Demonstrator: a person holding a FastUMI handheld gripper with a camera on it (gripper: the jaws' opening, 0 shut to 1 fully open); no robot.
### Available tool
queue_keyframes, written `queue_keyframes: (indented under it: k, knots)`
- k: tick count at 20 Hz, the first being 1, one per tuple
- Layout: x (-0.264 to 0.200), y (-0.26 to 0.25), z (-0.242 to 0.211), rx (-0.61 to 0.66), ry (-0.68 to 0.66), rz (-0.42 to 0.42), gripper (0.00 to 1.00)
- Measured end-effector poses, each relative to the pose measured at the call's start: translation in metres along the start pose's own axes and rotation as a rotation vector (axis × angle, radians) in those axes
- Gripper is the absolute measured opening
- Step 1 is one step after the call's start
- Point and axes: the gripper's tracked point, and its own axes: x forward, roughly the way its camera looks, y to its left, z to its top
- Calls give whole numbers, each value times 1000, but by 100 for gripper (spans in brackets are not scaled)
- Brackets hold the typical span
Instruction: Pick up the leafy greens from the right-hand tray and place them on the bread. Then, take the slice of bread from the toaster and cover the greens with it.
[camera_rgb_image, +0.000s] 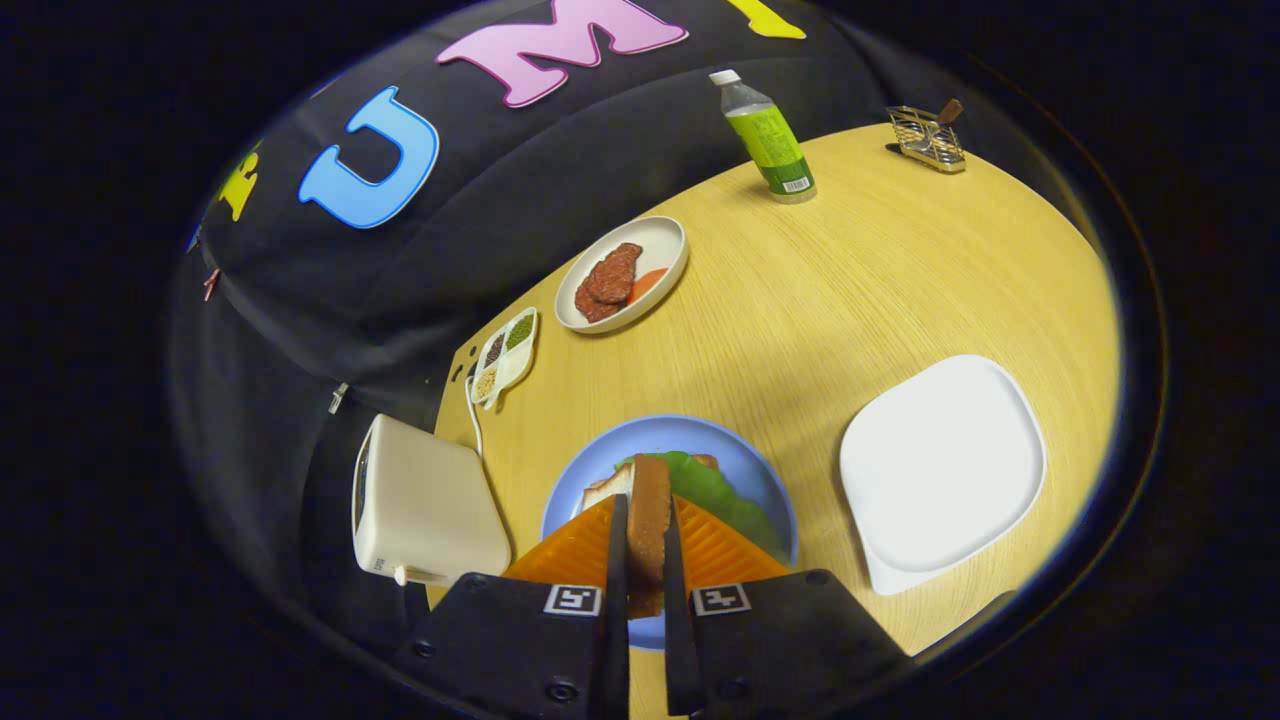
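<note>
Gripping a slice of bread (648, 515) edge-up, the gripper (640, 545) is clamping it between both fingers (617, 560), jaws nearly closed on the crust. The slice is hanging over the blue plate (665, 435), which is sitting directly below and just ahead of the fingertips. On that plate the leafy greens (725, 495) are lying on top of another bread slice (607, 490), whose white edge is showing just left of the held slice; the greens are spreading to the right of the fingers. The toaster (420, 510) is standing left of the gripper, beside the plate, its cord (470, 410) running away along the wooden table (850, 290). Right of the fingers, the white square tray (940, 470) is sitting near the plate but apart from it. Well beyond the fingers: an oval dish (665, 245) holding meat slices (608, 280), a small divided dish (506, 355) left of it, a green-labelled bottle (768, 135), and a wire rack (928, 138) at the far right.
</note>
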Motion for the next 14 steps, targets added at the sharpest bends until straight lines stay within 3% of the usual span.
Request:
queue_keyframes:
  k: [4,6,9,12,14]
  knots:
    - [13,-16,-8,-37,47,-25,32]
    - [17,-27,-15,-92,89,-52,49]
    - [18,-22,-16,-130,105,-37,61]
    - [11,-14,-5,-163,78,-23,83]
    - [2,-7,5,-177,50,-3,85]
